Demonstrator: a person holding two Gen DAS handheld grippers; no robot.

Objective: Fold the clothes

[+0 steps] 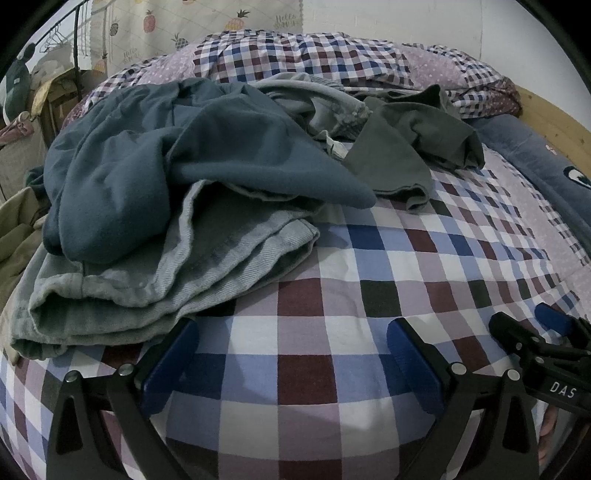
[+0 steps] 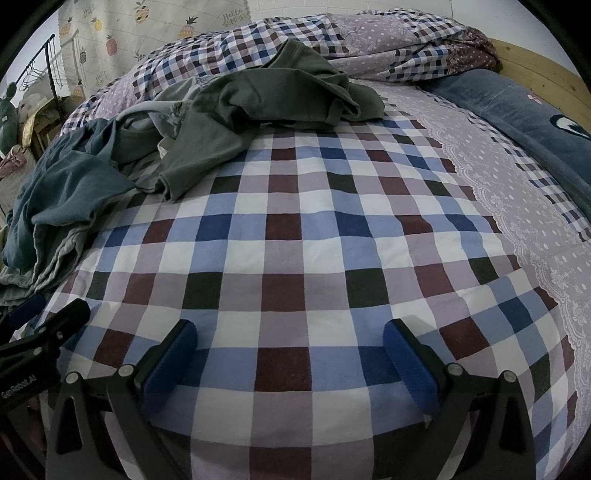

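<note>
Two grippers, both spread wide with nothing between the blue pads: left gripper (image 1: 291, 354) sits low over the checked bedsheet (image 1: 314, 295) with its left finger tip just at the edge of the clothes pile; right gripper (image 2: 290, 354) hovers over bare sheet, well apart from any garment. Right gripper's black body also shows at lower right of the left wrist view, left gripper's body at lower left of the right wrist view, so the two are side by side. No bins or baskets in view, clothes lie loose on the bed. Pile at the left part of the bed: teal sweatshirt (image 1: 155, 155), soft matte knit, crumpled, draped on top of light grey-blue jeans (image 1: 166, 280), coarse twill with visible ribbed weave and stitched seams, roughly folded in layers. Behind them an olive-grey T-shirt (image 2: 266, 96), thin jersey, rumpled, one sleeve hem pointing toward the camera, partly overlapping a pale grey garment (image 1: 325, 107) with a frayed edge. Sheet is smooth cotton in maroon, blue, white and lilac squares, with a lilac dotted lace-pattern border (image 2: 517, 177) at right. Bunched duvet (image 1: 314, 51) in small check at the back. Blue plush pillow (image 2: 517, 103) at right against a wooden headboard (image 2: 546, 74). Pineapple-print curtain (image 2: 147, 26) behind.
</note>
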